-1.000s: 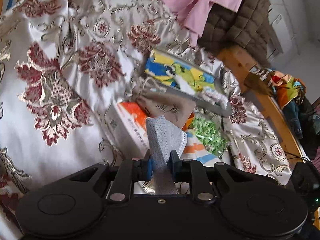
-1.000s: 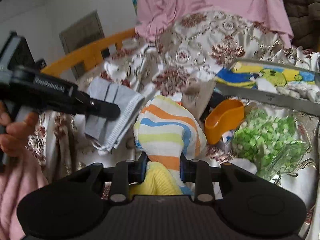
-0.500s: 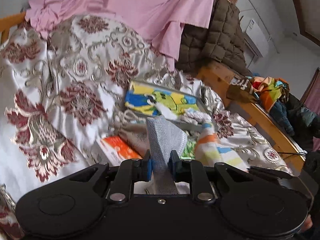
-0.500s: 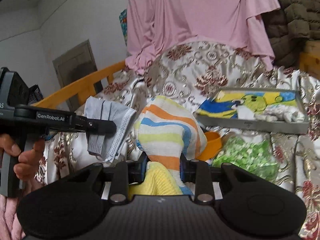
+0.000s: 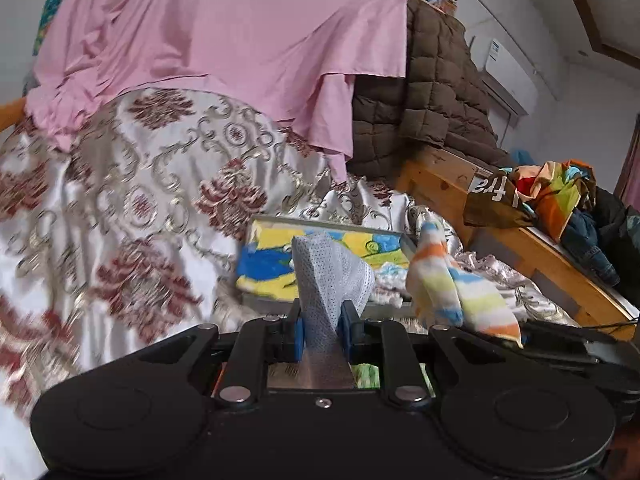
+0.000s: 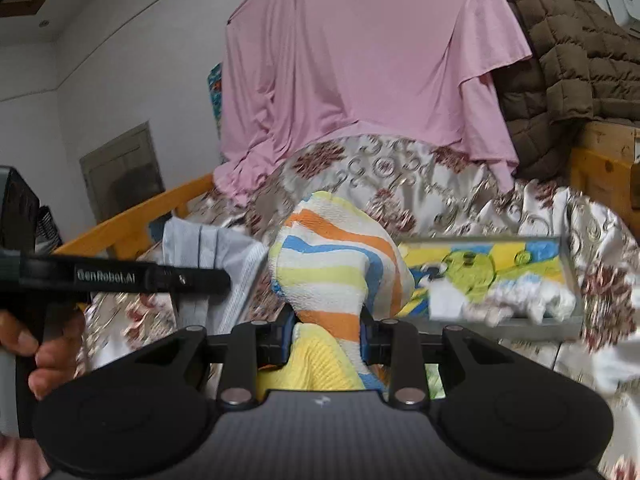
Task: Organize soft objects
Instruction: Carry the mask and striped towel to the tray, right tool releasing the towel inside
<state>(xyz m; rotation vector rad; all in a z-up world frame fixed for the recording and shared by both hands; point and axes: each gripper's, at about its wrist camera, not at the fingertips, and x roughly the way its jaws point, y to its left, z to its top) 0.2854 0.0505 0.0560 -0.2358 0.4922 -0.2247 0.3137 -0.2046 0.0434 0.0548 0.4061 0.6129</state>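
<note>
- Left wrist view: left tongs (image 5: 321, 330) pinching grey perforated cloth (image 5: 330, 276), thin and floppy, held up over satin bedspread (image 5: 132, 184), tray (image 5: 320, 240) beyond. Risk: slipping out of that narrow pinch.
- Right wrist view: right tongs (image 6: 326, 340) clamped on striped terry towel (image 6: 340, 256), bulky, bunched. Risk: dangling end snagging tray rim (image 6: 480, 240).
</note>
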